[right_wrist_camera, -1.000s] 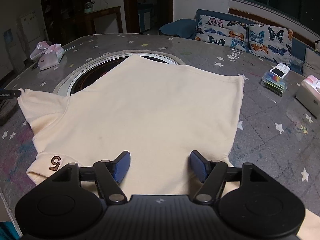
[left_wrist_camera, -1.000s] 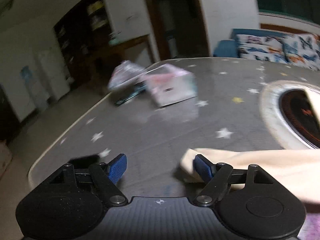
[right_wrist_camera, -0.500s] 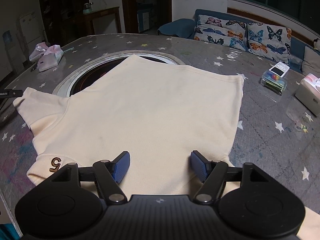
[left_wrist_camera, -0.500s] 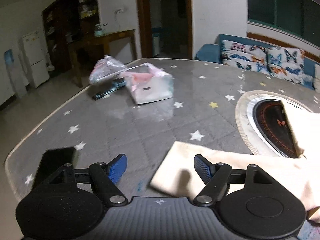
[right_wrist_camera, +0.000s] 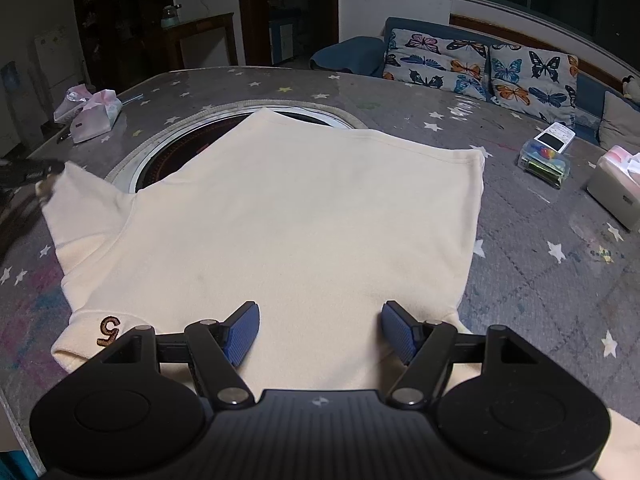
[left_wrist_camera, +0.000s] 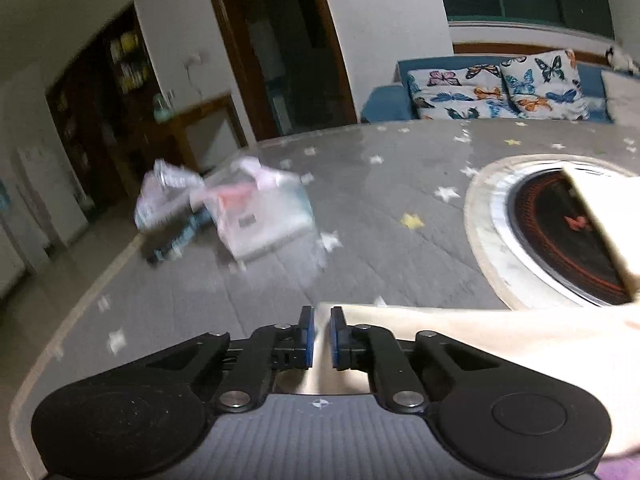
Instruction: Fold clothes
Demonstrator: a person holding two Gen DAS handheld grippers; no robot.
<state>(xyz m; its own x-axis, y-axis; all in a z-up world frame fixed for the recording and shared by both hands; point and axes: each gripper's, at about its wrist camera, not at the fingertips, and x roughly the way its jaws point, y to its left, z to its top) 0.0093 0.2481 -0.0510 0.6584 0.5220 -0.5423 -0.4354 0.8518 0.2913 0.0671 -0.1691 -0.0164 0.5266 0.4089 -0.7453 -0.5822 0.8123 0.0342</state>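
A cream T-shirt [right_wrist_camera: 288, 216] lies spread flat on the grey star-patterned table [right_wrist_camera: 540, 248], a brown "5" near its front left edge. My left gripper [left_wrist_camera: 322, 332] is shut on the tip of the shirt's left sleeve [left_wrist_camera: 460, 320], the cloth pinched between its blue pads. In the right wrist view that same gripper [right_wrist_camera: 28, 170] shows as a dark shape at the sleeve's tip on the far left. My right gripper [right_wrist_camera: 318, 330] stands open low over the shirt's near edge, with cloth beneath its spread fingers but nothing pinched.
A round dark hotplate recess [right_wrist_camera: 176, 148] lies under the shirt's far part. Pink-and-white plastic packs [left_wrist_camera: 256, 208] sit at the table's far left edge. A clear box [right_wrist_camera: 544, 160] and a white tissue box [right_wrist_camera: 616, 192] stand at the right. A sofa with butterfly cushions [right_wrist_camera: 480, 68] is behind.
The left gripper slid onto the sleeve tip and closed on it; its pads were wide apart half a second ago. The right gripper has kept still and open.
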